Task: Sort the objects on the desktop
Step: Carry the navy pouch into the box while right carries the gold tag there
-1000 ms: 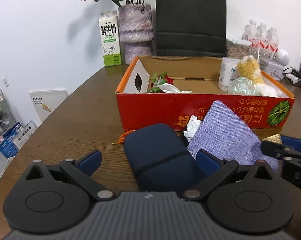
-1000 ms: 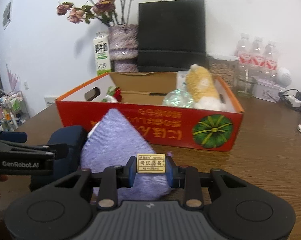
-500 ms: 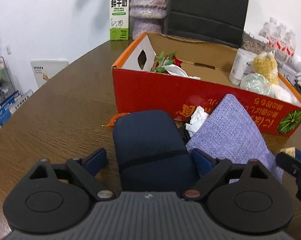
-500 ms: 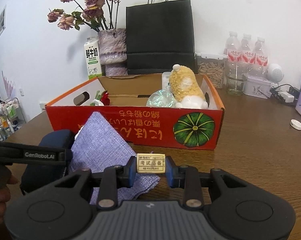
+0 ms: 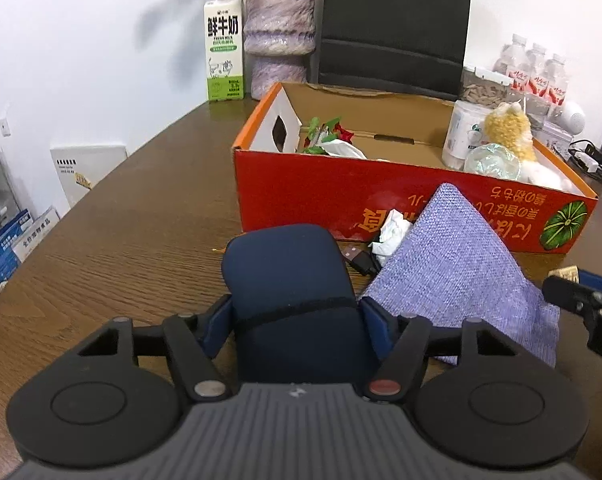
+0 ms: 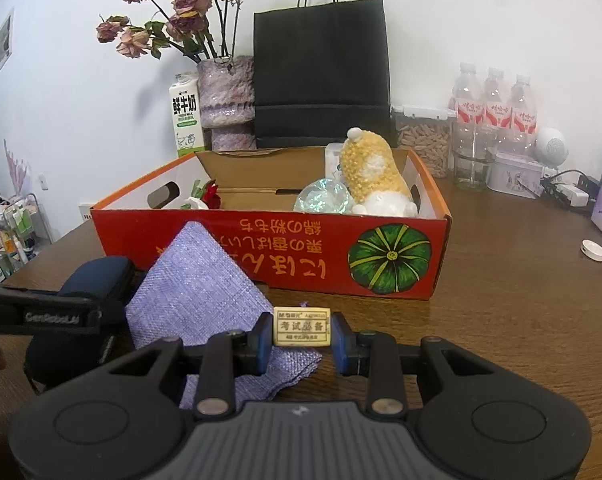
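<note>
Since one second ago: left gripper [image 5: 295,322] closed from spread onto dark navy rounded fabric case [image 5: 289,280], pads pressed against both flanks, presumably for lifting. Right gripper [image 6: 301,338] pinching one small cream rectangular eraser [image 6: 301,327], held clear of the table. Just in front of red cardboard box [image 6: 261,254]: case, one lilac woven pouch [image 5: 453,272] leaning on box wall, one crumpled white paper [image 5: 391,230], one black USB plug [image 5: 357,258]. Inside box: one yellow plush toy [image 6: 371,174], already sorted. Behind box: three water bottles [image 6: 495,108].
</note>
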A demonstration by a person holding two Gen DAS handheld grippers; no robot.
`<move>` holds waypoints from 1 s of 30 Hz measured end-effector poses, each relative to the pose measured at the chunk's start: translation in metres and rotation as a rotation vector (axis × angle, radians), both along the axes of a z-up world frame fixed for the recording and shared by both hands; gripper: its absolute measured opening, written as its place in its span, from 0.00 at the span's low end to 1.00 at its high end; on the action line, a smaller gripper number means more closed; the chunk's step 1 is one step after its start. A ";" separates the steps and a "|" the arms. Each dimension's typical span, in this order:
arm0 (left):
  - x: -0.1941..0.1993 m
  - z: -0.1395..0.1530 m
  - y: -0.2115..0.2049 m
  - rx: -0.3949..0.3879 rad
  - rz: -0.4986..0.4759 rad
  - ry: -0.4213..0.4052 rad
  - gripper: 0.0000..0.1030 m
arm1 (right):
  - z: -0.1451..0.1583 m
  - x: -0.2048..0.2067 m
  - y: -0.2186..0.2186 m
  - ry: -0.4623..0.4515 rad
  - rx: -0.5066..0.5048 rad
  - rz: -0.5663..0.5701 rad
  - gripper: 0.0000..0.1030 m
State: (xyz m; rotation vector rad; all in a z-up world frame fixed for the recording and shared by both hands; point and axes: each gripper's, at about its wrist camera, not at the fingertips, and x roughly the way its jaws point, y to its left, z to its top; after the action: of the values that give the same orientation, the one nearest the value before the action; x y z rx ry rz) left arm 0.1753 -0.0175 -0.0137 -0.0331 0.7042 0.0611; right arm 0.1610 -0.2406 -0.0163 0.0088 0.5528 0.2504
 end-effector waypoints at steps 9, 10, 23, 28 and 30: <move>-0.020 0.016 0.003 0.029 -0.032 -0.090 0.65 | 0.017 -0.004 0.001 -0.050 0.026 0.006 0.28; -0.022 0.020 0.003 0.031 -0.036 -0.109 0.65 | 0.019 -0.004 0.002 -0.057 0.027 0.008 0.28; 0.005 0.077 -0.011 0.015 -0.078 -0.339 0.65 | 0.058 0.031 0.022 -0.177 0.036 0.005 0.28; 0.036 0.076 -0.017 -0.002 -0.068 -0.370 0.65 | 0.069 0.059 0.029 -0.199 0.058 -0.006 0.28; 0.047 0.072 -0.020 -0.005 -0.062 -0.374 0.65 | 0.069 0.070 0.031 -0.200 0.060 -0.011 0.28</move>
State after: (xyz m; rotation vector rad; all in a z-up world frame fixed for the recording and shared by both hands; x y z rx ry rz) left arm 0.2223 -0.0373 0.0578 -0.0267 0.3308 -0.0071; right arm 0.2312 -0.2092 0.0531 0.0448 0.3463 0.2537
